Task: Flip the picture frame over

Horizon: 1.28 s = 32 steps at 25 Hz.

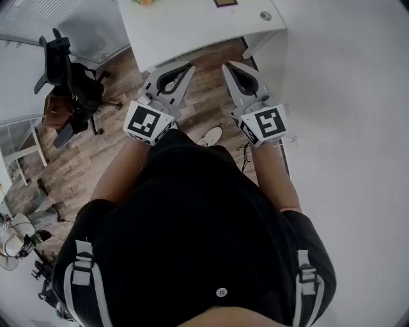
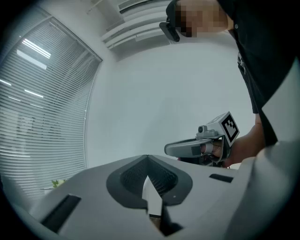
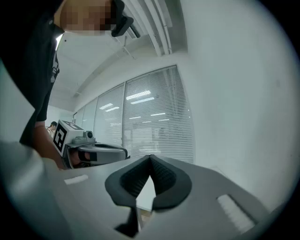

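We are logging this as task not started. The picture frame [image 1: 225, 2] is lying on the white surface [image 1: 192, 25] at the very top edge of the head view. It is only partly in shot and too small for us to tell which face is up. Nothing is touching it.

The left tongs [image 1: 189, 66] and right tongs [image 1: 225, 64] are hanging side by side in front of the person's body, pointing level toward the surface. They are over the wooden floor [image 1: 115, 137], just short of the near edge and well apart from the frame.

Both tongs are clenched on nothing. In each gripper view the dark pads are meeting at the tip, with only a sliver of background showing behind them and no object between. Each gripper view is also catching the other tongs alongside, plus blinds and bare wall, but no frame.

We are judging that every step is left: reaching across the surface, getting a hold on a frame edge, turning it over and setting it back down. The tongs will need opening first. A small round item [image 1: 265, 15] is sitting near the frame on the right, so we are flagging it as something to avoid bumping.
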Available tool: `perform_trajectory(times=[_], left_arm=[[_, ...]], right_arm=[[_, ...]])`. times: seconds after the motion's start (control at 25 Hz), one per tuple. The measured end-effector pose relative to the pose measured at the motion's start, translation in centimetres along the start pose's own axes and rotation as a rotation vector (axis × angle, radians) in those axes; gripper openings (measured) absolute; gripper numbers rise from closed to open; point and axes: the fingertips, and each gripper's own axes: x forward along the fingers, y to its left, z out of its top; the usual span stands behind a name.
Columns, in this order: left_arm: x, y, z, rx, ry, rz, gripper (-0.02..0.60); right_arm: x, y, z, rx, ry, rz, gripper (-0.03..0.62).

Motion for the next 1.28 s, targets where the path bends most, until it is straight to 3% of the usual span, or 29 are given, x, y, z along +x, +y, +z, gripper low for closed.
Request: perform_trajectory(times=[0.6, 1.24, 1.28], left_arm=[[-1.6, 1.7, -3.0, -0.098, 0.031, -0.085, 0.002], [-0.4, -1.0, -2.2, -0.083, 0.020, -0.076, 0.002], [-0.3, -1.3, -2.1, -0.083, 0.018, -0.073, 0.002]], right_arm=[[0.9, 1.9, -2.3, 0.050, 0.067, -0.118, 0.011], [-1.8, 1.3, -2.0, 0.012, 0.038, -0.088, 0.012], [-2.0, 1.1, -1.9, 0.011, 0.039, -0.081, 0.038]])
